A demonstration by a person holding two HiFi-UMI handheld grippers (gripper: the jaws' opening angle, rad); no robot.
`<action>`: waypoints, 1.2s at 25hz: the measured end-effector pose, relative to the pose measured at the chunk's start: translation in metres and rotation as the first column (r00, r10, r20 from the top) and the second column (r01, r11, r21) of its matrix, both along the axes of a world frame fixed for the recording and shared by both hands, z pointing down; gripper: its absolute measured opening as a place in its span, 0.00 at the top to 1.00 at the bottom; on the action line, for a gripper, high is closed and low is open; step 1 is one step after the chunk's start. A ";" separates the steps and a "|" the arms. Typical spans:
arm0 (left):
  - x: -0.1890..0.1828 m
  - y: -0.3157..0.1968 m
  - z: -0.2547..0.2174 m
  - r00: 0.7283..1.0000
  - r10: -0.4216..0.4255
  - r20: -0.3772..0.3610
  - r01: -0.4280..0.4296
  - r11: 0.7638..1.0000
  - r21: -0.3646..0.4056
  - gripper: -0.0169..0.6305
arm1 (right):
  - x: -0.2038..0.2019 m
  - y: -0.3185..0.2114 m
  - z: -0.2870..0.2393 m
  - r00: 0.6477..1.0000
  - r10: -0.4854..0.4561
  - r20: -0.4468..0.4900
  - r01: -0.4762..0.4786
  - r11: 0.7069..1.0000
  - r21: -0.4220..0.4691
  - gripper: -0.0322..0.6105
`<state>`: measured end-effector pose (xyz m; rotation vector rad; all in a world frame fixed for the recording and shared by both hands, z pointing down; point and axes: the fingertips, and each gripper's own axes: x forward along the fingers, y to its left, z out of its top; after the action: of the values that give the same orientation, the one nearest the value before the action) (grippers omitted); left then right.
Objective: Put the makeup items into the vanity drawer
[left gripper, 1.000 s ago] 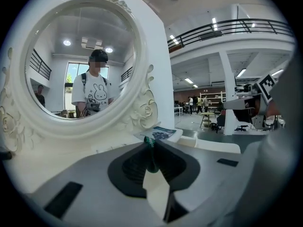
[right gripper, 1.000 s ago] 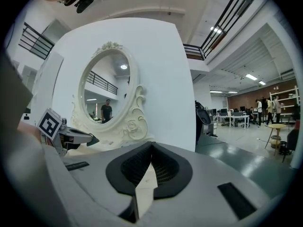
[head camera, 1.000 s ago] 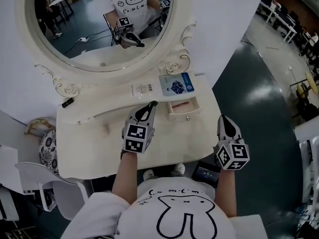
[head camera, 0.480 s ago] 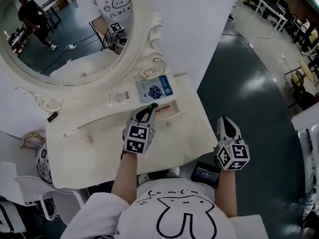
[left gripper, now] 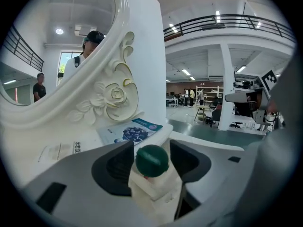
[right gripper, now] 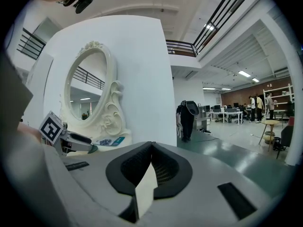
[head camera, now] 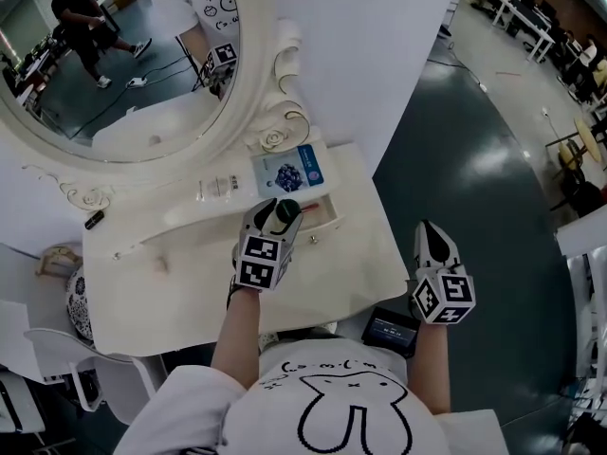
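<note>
At the open drawer (head camera: 327, 218) of the vanity: left gripper (head camera: 278, 209), fingers just spread wide and released, green-capped item (left gripper: 152, 160) loose between them, neither pad pressing on it. Sits directly over the drawer; seems caught in the act of dropping in. Right gripper (head camera: 432, 230) well apart, off the right edge of the surface (head camera: 180, 273), fingers clenched on nothing.

Could go wrong in several ways. Narrow drawer, rounded cap: might land on the front rim and tip out onto the surface, or roll on toward the floor. Might cling to the left pad, close beside the cap, and get dragged out by too early a pull-back. Might end up standing proud and jam the drawer on closing.

From the head view: gives the layout, with the drawer under the fingertips, blue packet (head camera: 287, 172) near the base of the mirror (head camera: 123, 64), and right gripper out over the floor, but hides the spacing at the pads. From the left gripper view: shows clear space on the cap's right side, yet little of the drawer's depth. From the right gripper view: confirms its own pads together, and catches the left gripper low at the left edge.
</note>
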<state>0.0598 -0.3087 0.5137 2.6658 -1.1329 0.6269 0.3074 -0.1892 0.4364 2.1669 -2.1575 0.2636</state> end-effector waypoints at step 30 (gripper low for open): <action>-0.248 0.054 -0.045 0.905 -0.422 -0.052 0.425 0.900 0.094 0.48 | -0.204 -0.056 -0.020 0.922 -0.386 0.033 0.383 0.921 0.067 0.93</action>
<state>-0.1886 -0.2545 0.4692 2.3704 -1.7089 0.4536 0.1032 -0.2450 0.4166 1.7199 -2.5829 0.2243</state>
